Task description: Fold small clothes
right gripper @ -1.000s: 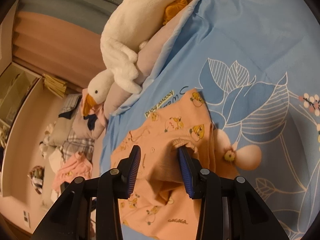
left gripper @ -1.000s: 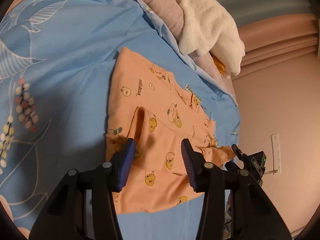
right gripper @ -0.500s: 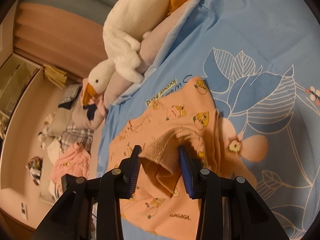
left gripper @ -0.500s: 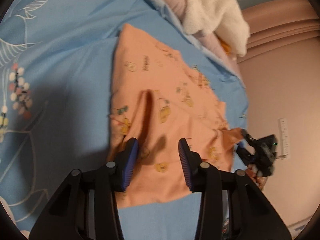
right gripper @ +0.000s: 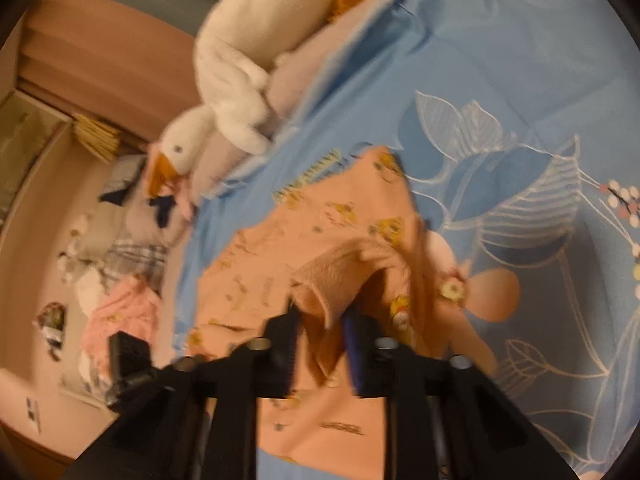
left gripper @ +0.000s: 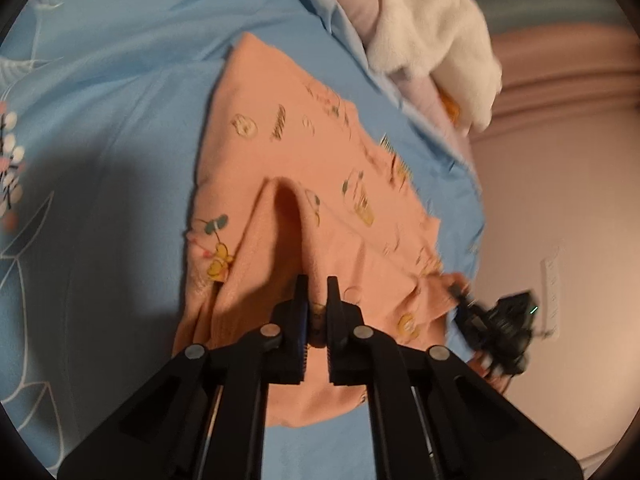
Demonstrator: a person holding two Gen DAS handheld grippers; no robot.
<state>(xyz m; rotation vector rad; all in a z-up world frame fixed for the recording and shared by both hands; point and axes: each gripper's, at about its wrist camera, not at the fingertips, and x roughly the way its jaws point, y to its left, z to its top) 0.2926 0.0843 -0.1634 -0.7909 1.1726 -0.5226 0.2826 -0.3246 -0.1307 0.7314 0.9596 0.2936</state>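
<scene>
The orange baby clothes [left gripper: 304, 168] lie on my blue bed sheet [left gripper: 120, 92], near the edge of the bed. They have little yellow chicks and small words printed on them. The sheet has big white leaves and a pink flower drawn on it.

My left tongs [left gripper: 316, 292] are pinched tight on a raised fold of the orange cloth. The two fingers sit close together with the cloth squeezed between them, and a ridge of cloth runs up and away from the tips.

My right tongs [right gripper: 322, 322] hold another lifted bit of the same clothes [right gripper: 320, 240]. The fuzzy inside of the cloth shows there, and it hangs down between the two fingers. There is a wider gap here than on my left side, and the picture is blurry, so I cannot tell if these fingers really press the cloth.

A white toy goose [right gripper: 224, 92] with an orange beak lies by a pale pink pillow [right gripper: 296, 76] at the far side of the sheet. Beyond the bed, a pile of other clothes [right gripper: 116, 292] sits near the wall.
</scene>
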